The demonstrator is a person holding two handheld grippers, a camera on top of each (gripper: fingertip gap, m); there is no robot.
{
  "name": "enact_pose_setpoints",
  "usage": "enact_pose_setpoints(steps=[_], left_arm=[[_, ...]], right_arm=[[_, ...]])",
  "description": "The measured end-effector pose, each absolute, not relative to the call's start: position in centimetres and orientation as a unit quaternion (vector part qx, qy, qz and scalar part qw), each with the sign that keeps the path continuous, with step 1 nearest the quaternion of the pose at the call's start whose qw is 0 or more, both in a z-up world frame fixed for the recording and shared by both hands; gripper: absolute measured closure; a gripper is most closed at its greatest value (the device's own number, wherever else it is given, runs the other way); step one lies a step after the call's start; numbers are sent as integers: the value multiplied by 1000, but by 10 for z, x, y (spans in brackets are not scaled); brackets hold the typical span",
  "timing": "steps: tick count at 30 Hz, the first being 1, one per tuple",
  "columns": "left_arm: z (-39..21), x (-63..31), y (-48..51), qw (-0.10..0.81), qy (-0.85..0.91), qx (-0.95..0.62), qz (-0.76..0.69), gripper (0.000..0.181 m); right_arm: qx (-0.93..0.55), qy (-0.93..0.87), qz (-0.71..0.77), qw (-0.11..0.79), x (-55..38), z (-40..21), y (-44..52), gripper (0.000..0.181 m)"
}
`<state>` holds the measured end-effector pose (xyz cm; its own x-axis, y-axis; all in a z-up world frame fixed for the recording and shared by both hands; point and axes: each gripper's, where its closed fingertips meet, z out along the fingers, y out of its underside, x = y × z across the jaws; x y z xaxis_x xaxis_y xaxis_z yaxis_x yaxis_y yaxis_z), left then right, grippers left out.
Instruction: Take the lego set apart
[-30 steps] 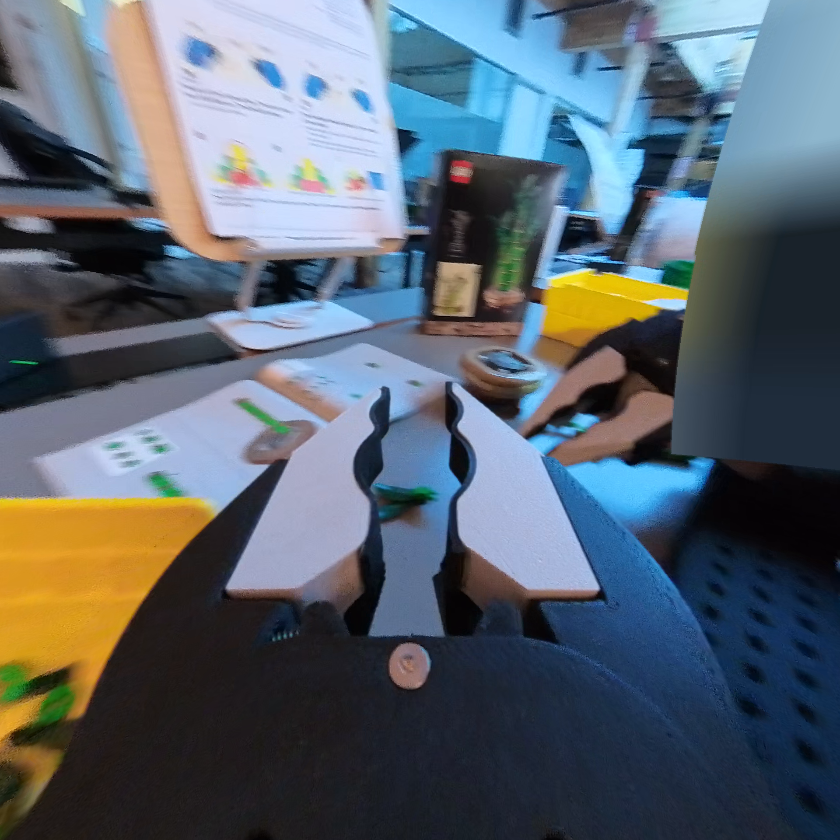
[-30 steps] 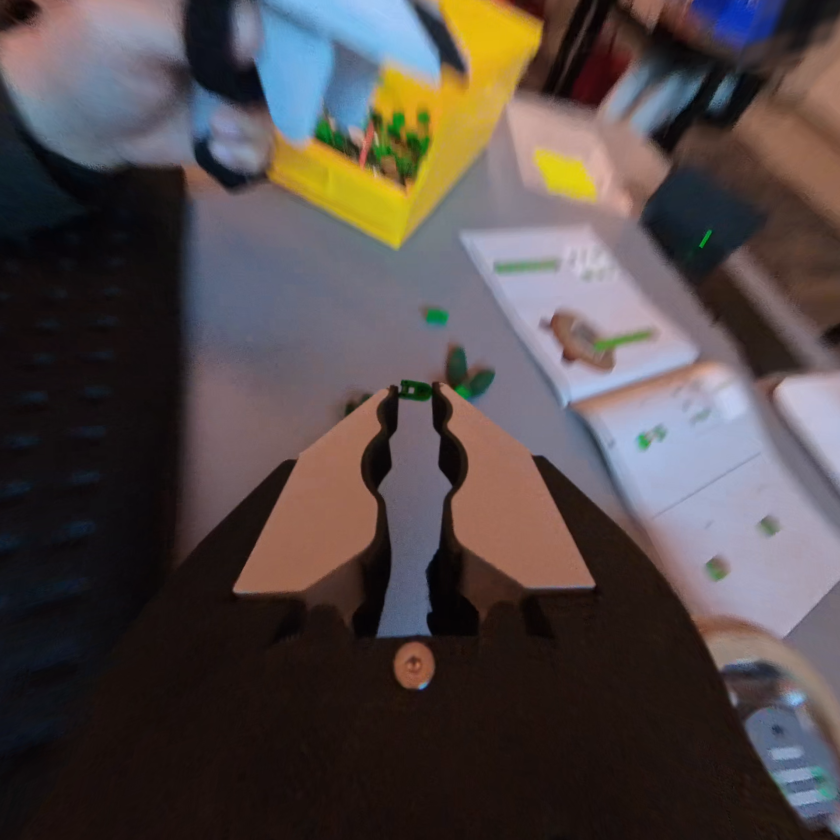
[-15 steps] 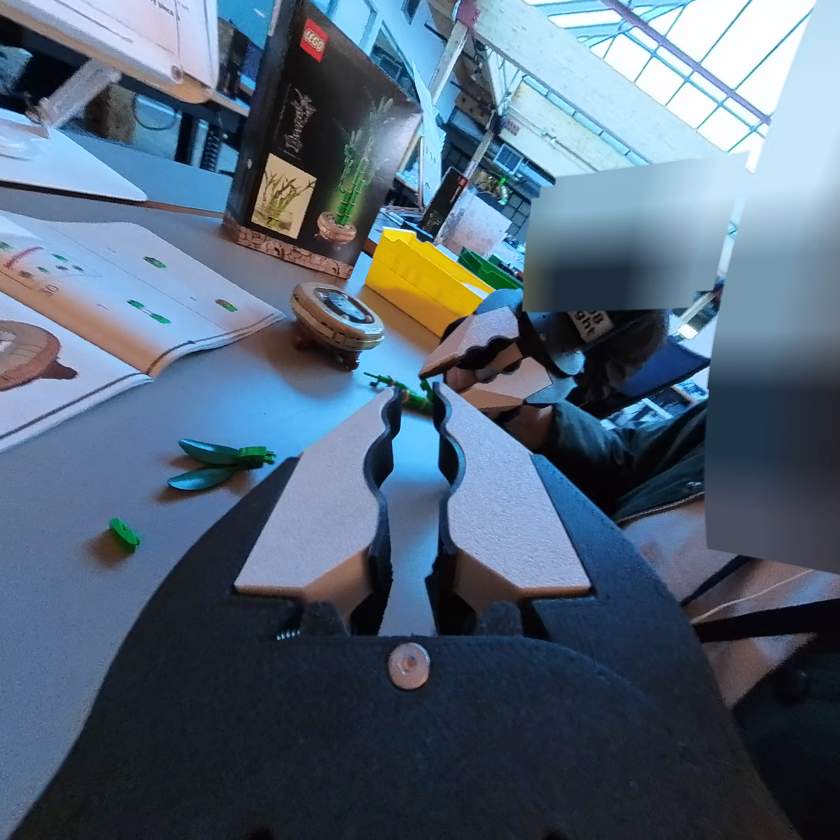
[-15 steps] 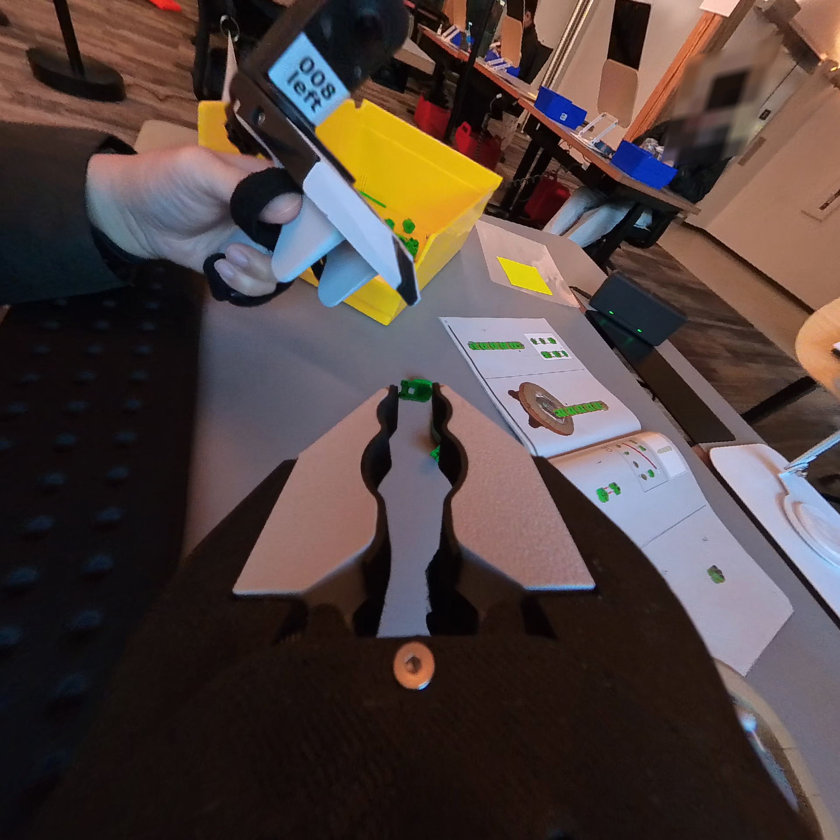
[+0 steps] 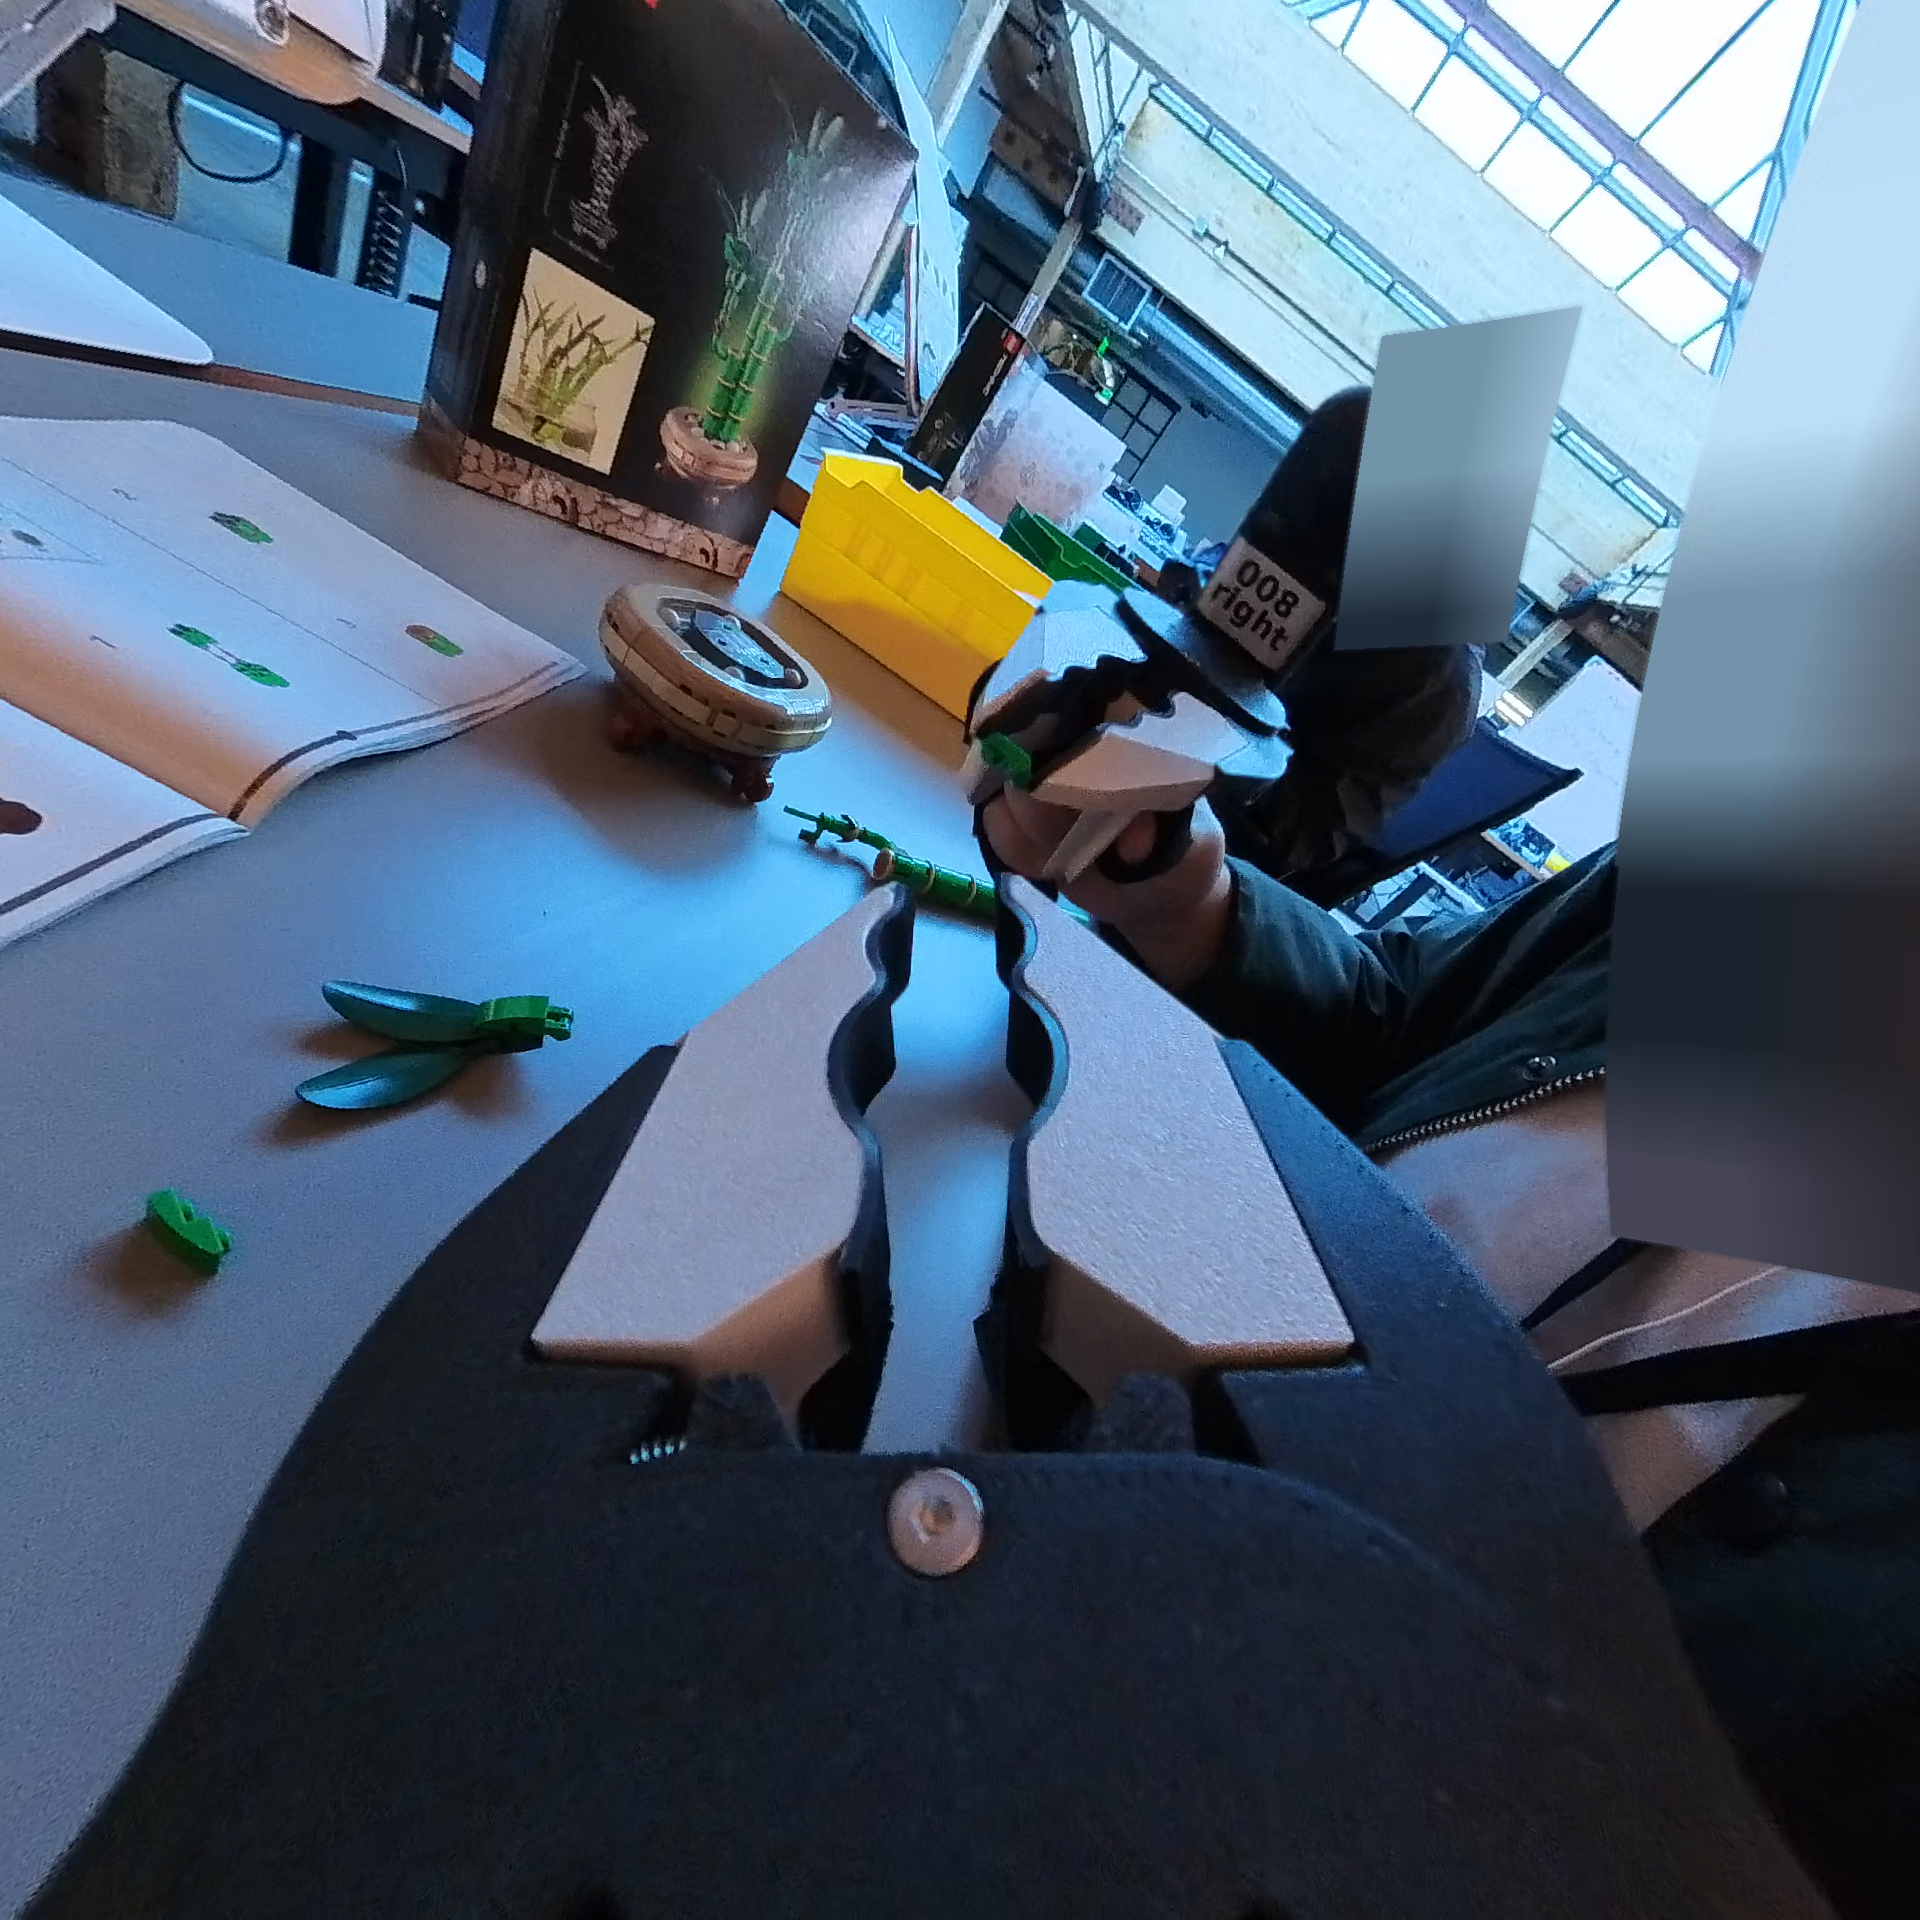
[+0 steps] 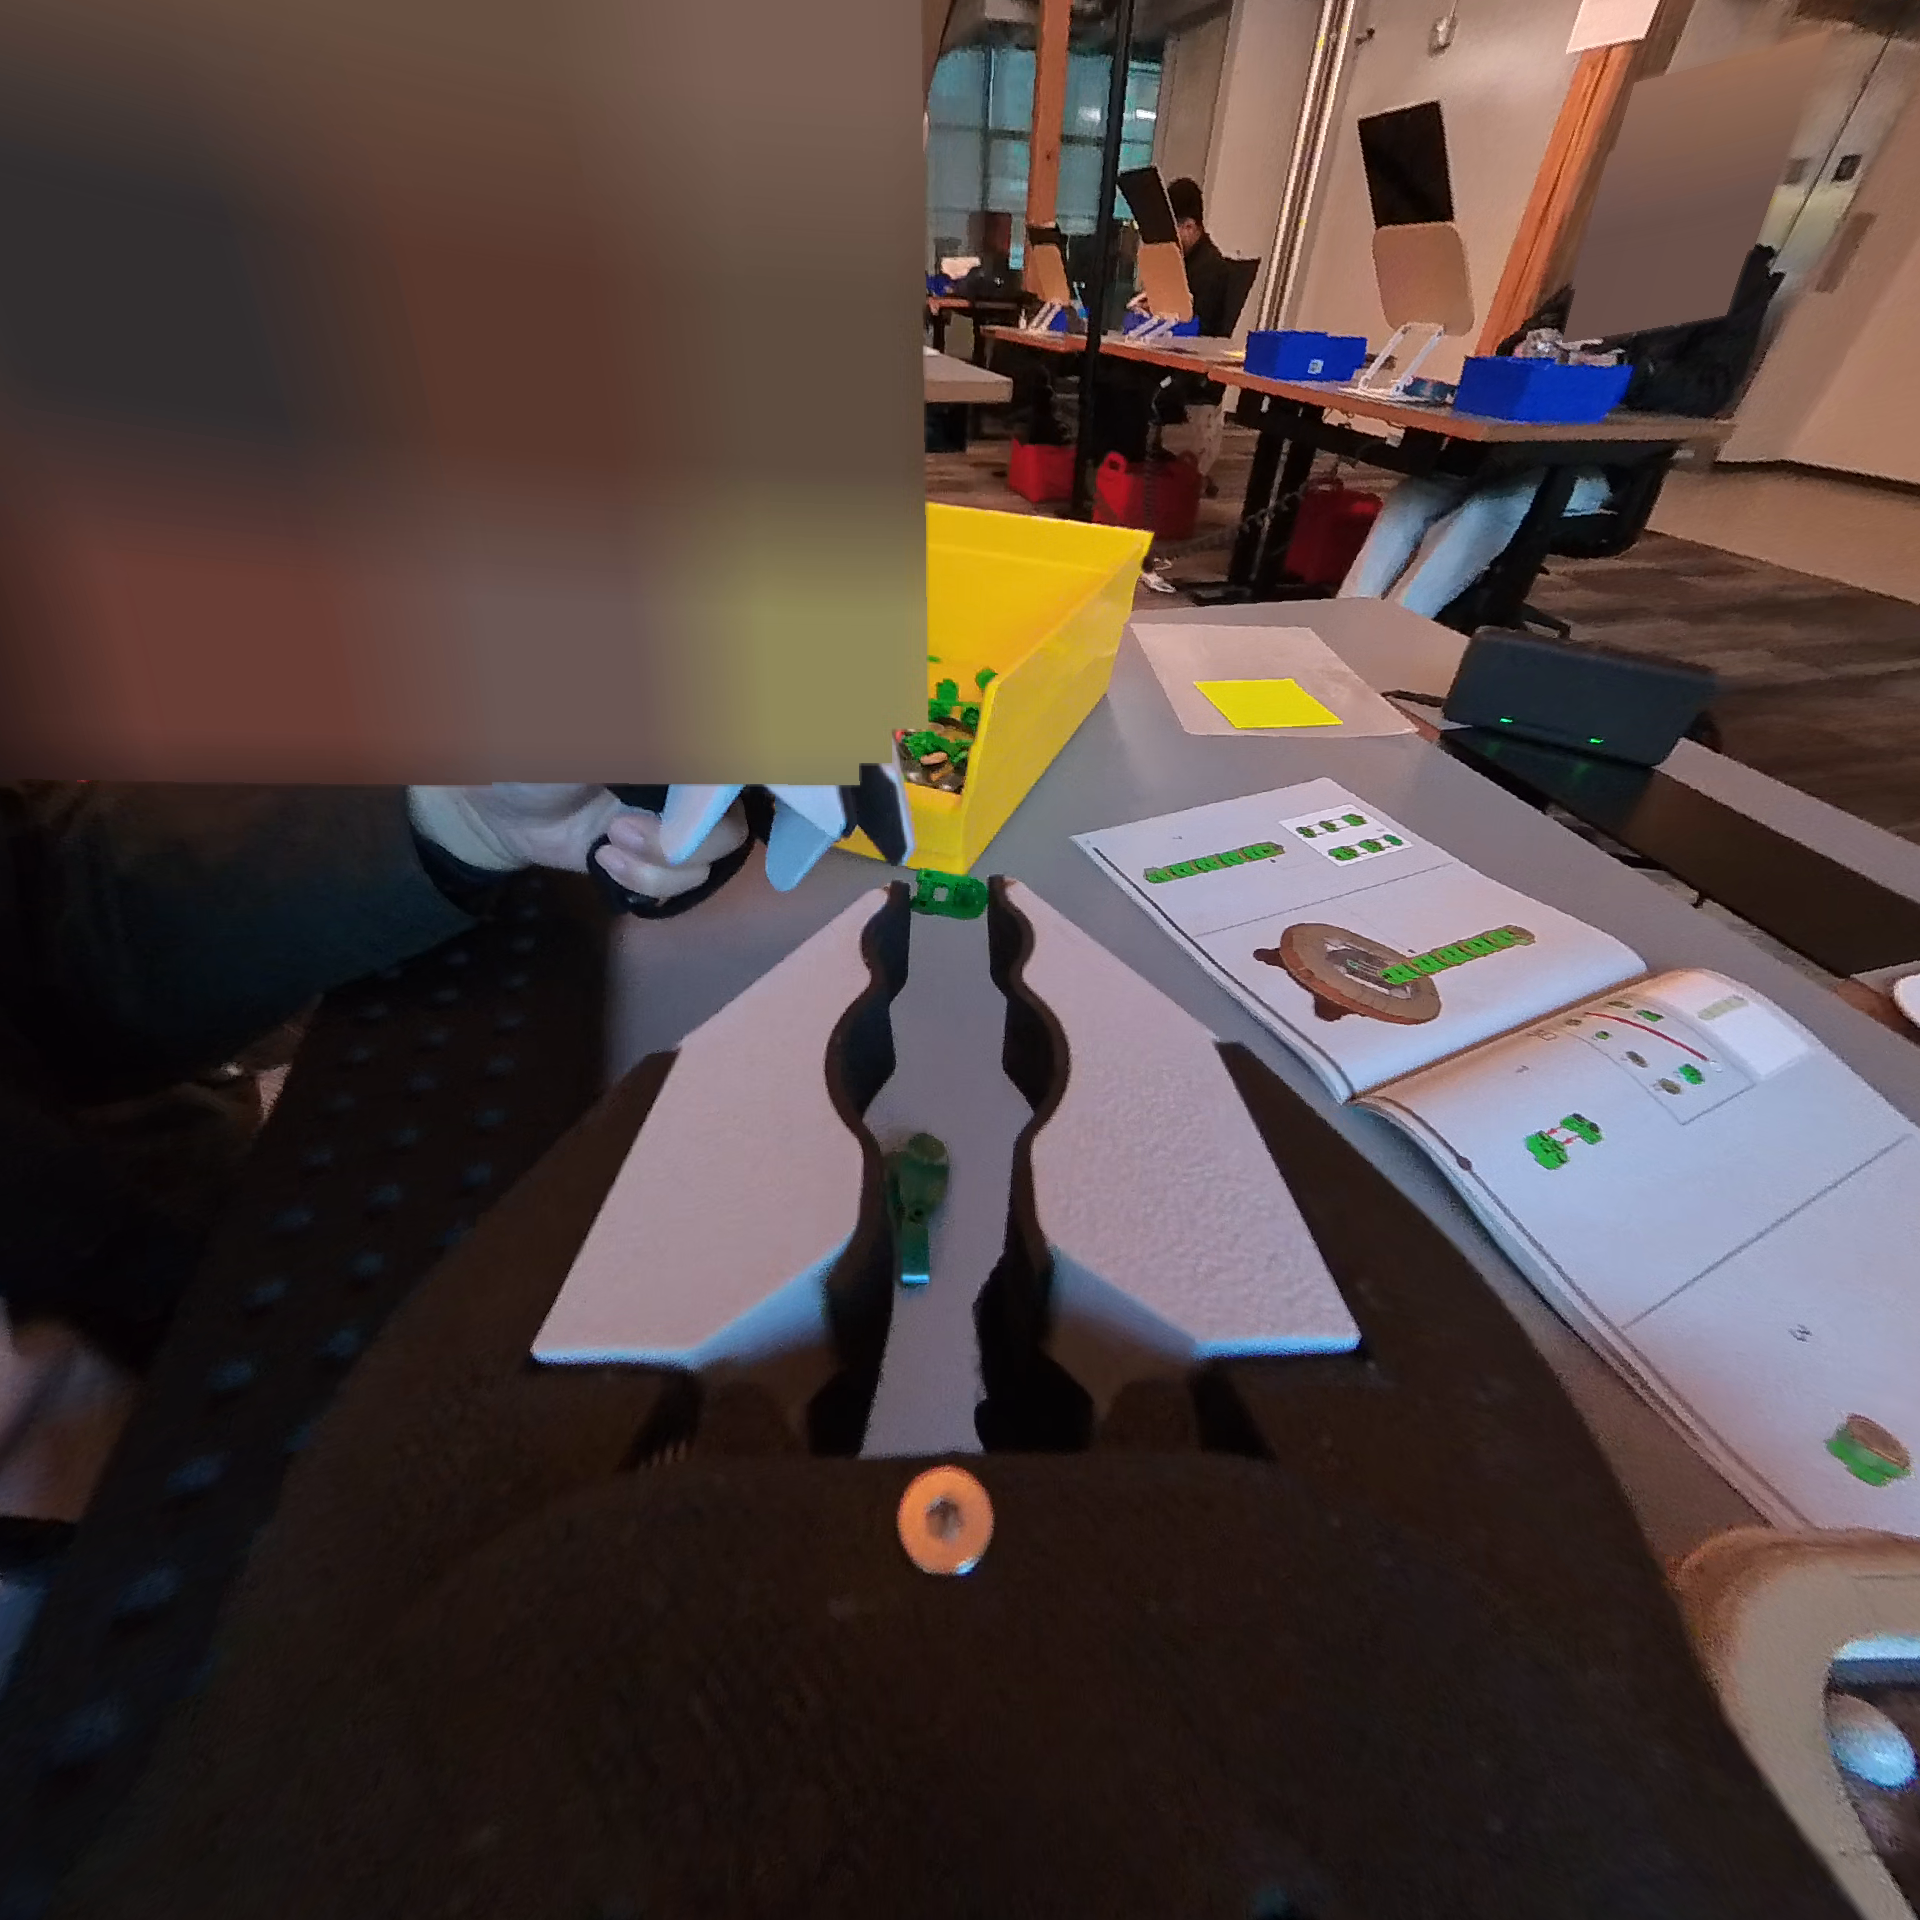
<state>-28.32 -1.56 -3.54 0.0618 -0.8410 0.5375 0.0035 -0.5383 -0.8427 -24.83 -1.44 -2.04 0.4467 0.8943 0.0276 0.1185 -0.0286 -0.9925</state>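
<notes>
Right gripper (image 6: 948, 896) pinches green lego piece (image 6: 948, 894) – left gripper (image 5: 954, 914) slightly apart, empty.

On the desk (image 5: 125, 1455), the open booklet (image 5: 208, 644) lies far left, with the round base (image 5: 715, 681) to its right and the box (image 5: 665, 281) behind it. The leaf pair (image 5: 426, 1039) lies left of my left fingers (image 5: 758, 1122), the stalk (image 5: 914, 862) just ahead. A bin (image 5: 904, 592) sits right of the box.

Two yellow bins (image 5: 914, 592) (image 6: 1049, 623), one booklet (image 6: 1455, 1018), two blue boxes (image 6: 1304, 355) (image 6: 1538, 387).
</notes>
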Motion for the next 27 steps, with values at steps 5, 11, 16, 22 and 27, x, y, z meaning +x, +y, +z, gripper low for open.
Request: enact_pose_setpoints(steps=[5,11,16,22,27], left_arm=[[-30,-281,-19,338,316,-626,-628,167],[-33,-277,-19,299,291,-631,-654,154],[-44,-269,-28,276,320,-642,-639,163],[-58,-263,-35,267,361,-658,-605,177],[-43,-268,-28,304,344,-641,-615,153]], right_arm=[[-628,-400,361,562,-250,-20,-17,167],[-614,-480,270,566,-265,-37,-26,167],[-597,-532,207,563,-275,-51,-32,168],[-579,-554,172,573,-279,-53,-35,172],[-583,-507,252,582,-278,-35,-38,176]])
